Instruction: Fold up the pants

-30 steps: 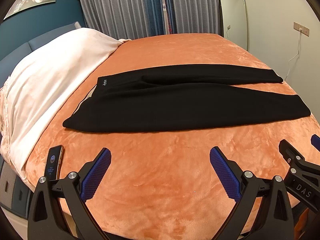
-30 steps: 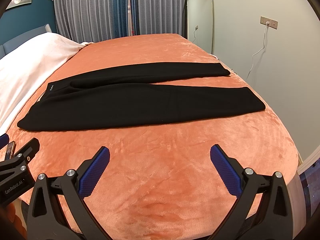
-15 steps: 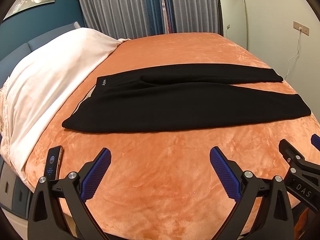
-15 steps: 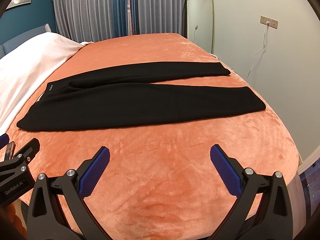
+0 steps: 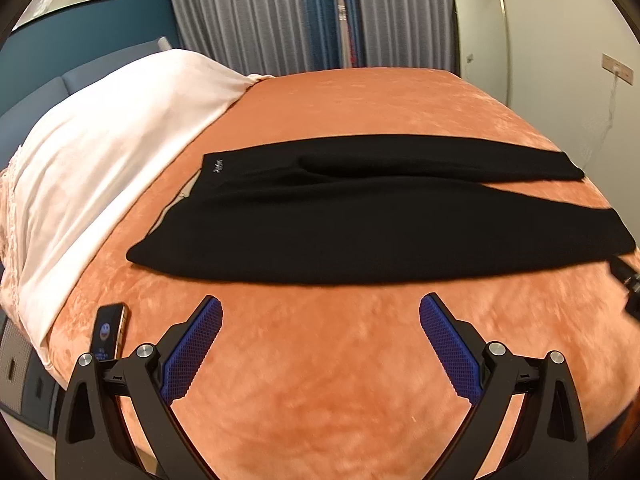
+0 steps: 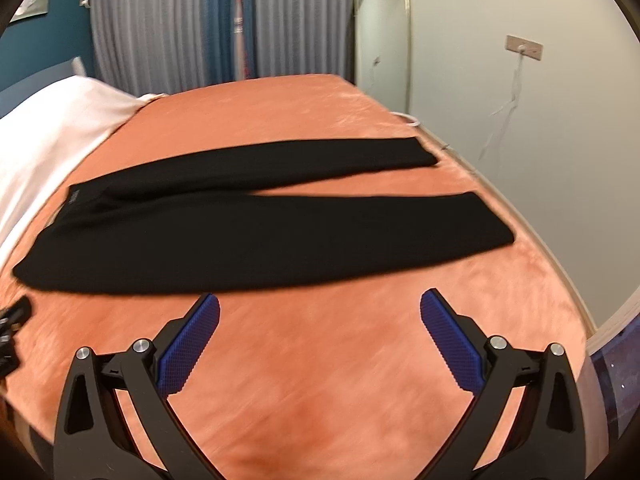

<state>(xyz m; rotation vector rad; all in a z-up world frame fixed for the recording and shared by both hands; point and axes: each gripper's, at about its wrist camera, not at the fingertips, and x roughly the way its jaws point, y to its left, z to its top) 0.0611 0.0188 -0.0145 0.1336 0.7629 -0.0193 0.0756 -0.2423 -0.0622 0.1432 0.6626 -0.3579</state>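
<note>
Black pants (image 5: 360, 220) lie flat across the orange bed cover (image 5: 320, 360), waistband to the left, two legs stretching right in a narrow V. They also show in the right wrist view (image 6: 260, 232). My left gripper (image 5: 320, 312) is open and empty, over the bed cover just short of the near leg's edge. My right gripper (image 6: 320, 308) is open and empty, close to the near leg's edge toward its right half. The right gripper's tip (image 5: 626, 284) shows at the right edge of the left wrist view.
A white blanket (image 5: 100, 168) covers the bed's left side. A phone (image 5: 107, 330) lies on the cover near the left front edge. A wall (image 6: 520, 140) with a socket and a mirror (image 6: 384, 40) stand beyond the bed's right edge. Curtains hang behind.
Both grippers have moved forward toward the pants, which now appear larger and closer to the fingertips. The right gripper has also drifted away from the left. Both stay open.
</note>
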